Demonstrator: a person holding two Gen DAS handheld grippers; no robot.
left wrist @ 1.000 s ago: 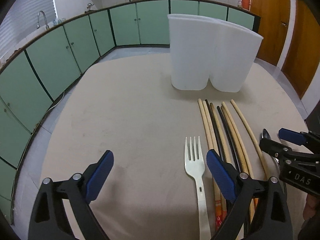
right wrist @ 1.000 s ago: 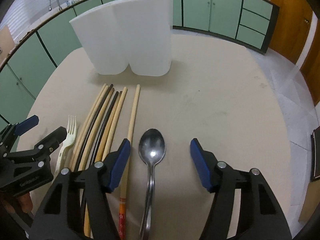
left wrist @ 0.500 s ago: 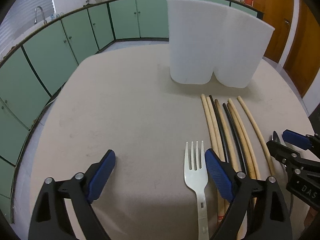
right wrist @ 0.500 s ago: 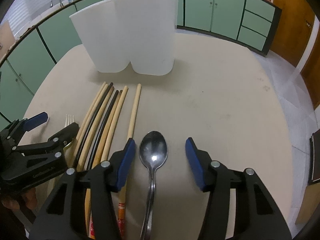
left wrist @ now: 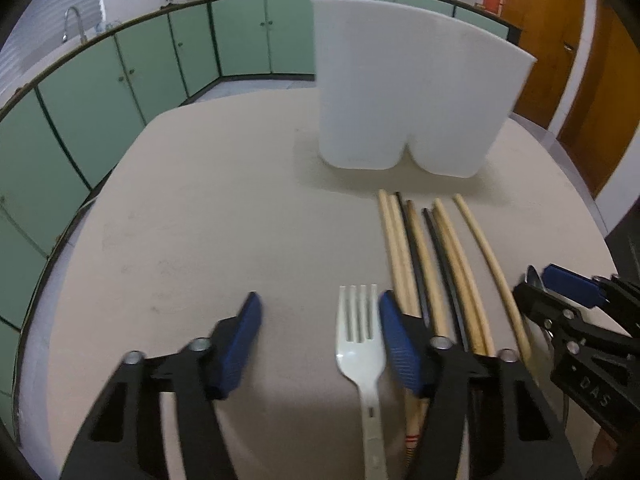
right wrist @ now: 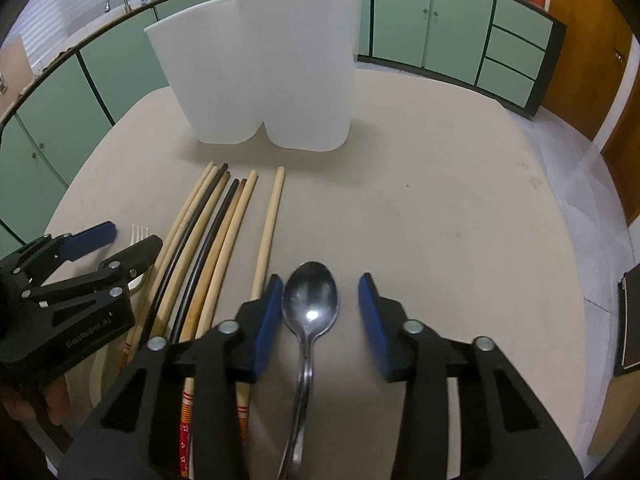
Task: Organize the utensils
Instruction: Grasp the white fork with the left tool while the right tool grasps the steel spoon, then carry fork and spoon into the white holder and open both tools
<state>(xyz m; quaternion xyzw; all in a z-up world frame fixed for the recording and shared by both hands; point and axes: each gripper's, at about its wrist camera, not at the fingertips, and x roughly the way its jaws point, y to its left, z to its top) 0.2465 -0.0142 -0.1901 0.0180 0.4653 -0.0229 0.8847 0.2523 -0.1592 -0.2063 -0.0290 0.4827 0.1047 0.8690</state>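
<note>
A white plastic fork [left wrist: 362,344] lies on the beige table between the jaws of my left gripper [left wrist: 320,304]. The jaws are closing; the right pad is next to the tines and the left pad is well clear. My right gripper [right wrist: 320,280] straddles the bowl of a metal spoon [right wrist: 311,304], also closing, its left pad close to the bowl and its right pad apart from it. Several wooden and black chopsticks [right wrist: 216,240] [left wrist: 440,264] lie in a row between fork and spoon. The white two-compartment holder [left wrist: 412,92] [right wrist: 264,68] stands upright behind them.
The round table's edge [left wrist: 80,216] curves close on the left, with green cabinets [left wrist: 100,92] beyond. Each view shows the other gripper at its side: the right one [left wrist: 536,280], the left one [right wrist: 134,236]. A dark flat object [right wrist: 630,320] lies off the table's right side.
Both grippers' jaws have narrowed, the left around the fork and the right around the spoon's bowl. The left view has crept slightly toward the holder.
</note>
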